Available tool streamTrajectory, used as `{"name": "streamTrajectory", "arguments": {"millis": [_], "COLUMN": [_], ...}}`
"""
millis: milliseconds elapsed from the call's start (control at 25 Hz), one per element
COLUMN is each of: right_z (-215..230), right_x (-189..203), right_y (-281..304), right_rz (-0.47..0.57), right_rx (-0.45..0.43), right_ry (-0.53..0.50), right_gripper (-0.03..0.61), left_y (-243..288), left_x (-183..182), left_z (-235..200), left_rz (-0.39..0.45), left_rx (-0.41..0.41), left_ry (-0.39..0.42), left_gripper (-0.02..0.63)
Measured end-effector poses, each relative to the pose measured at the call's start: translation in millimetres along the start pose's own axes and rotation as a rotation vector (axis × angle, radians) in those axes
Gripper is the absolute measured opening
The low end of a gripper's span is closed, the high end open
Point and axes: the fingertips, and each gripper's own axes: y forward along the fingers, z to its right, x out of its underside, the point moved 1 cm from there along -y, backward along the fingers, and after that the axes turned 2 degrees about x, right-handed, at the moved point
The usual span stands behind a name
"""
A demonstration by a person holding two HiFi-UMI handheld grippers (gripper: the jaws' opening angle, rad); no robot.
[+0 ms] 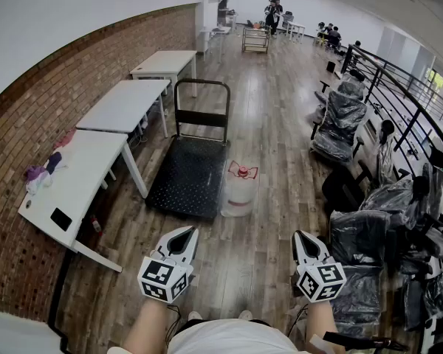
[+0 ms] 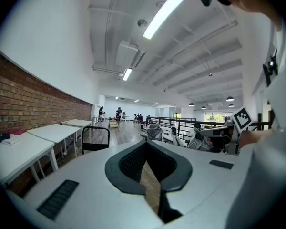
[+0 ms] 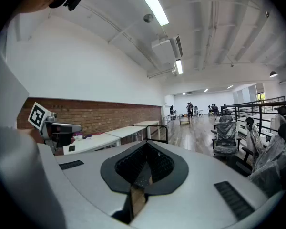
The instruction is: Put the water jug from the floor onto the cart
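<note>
Water jug (image 1: 238, 196) just beside cart (image 1: 188, 172) edge

**Head view:** set above the person, faced forward and steeply down over the hall floor (image 1: 266, 124). The left gripper (image 1: 183, 240) and right gripper (image 1: 305, 240) are taken in close at the lower edge, the cart (image 1: 190, 175) farther ahead.

**Left gripper view:** mounted just behind its own jaws, aimed almost level along the hall.

**Right gripper view:** mounted and aimed likewise.

**Shared by all three:** the brick wall (image 1: 29, 124), the row of counters (image 1: 125, 103), the handle (image 2: 95, 138) of the cart.

The other gripper is caught at the edge of each gripper view.
</note>
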Motion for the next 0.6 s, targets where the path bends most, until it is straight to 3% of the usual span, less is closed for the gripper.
{"name": "streamTrajectory", "arguments": {"millis": [600], "right_z": [50], "right_x": [4], "right_y": [3], "right_rz": [0.007], "right_rx": [-0.061], "right_ry": [0.018], "right_gripper": [0.003], "left_y": [29], "left_x": [-3], "left_z": [37], "left_rz": [-0.013], "left_rx": [-0.050], "left_ry": [0.030], "left_gripper": [0.000]}}
